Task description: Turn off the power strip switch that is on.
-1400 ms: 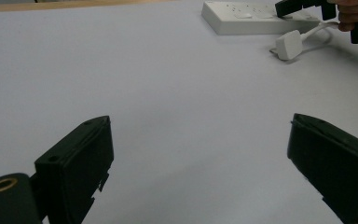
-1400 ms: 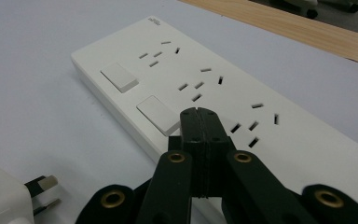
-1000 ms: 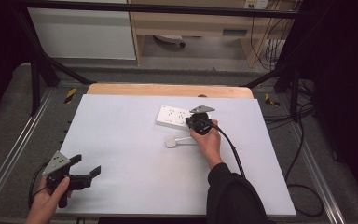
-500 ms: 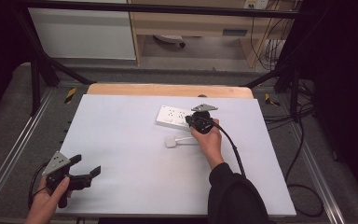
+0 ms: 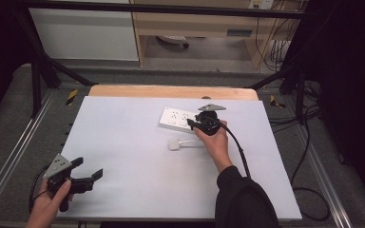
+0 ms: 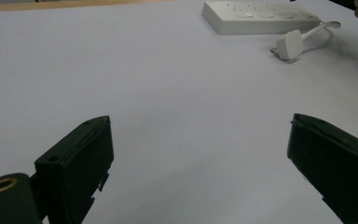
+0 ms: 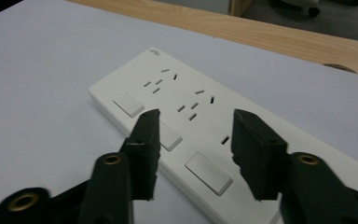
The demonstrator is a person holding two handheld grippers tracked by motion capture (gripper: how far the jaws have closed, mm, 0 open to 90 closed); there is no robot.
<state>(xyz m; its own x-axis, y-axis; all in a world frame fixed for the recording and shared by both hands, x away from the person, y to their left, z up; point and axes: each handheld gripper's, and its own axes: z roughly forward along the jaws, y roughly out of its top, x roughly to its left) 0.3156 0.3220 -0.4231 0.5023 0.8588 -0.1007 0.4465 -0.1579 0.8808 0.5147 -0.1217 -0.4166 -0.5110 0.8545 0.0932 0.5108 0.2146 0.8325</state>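
White desk [image 5: 133,156] below, wide and mostly bare, with a wooden edge [image 5: 171,91] along its far side. White power strip [image 5: 178,118] lying flat near the far middle, its short cord ending in a white plug [image 5: 173,144] just in front; right gripper [image 7: 193,123] poised over the strip's switches, jaws just now opening, parted halfway with nothing between. Left gripper [image 5: 88,175] near the front left corner, well apart from the strip, jaws spread wide and empty.
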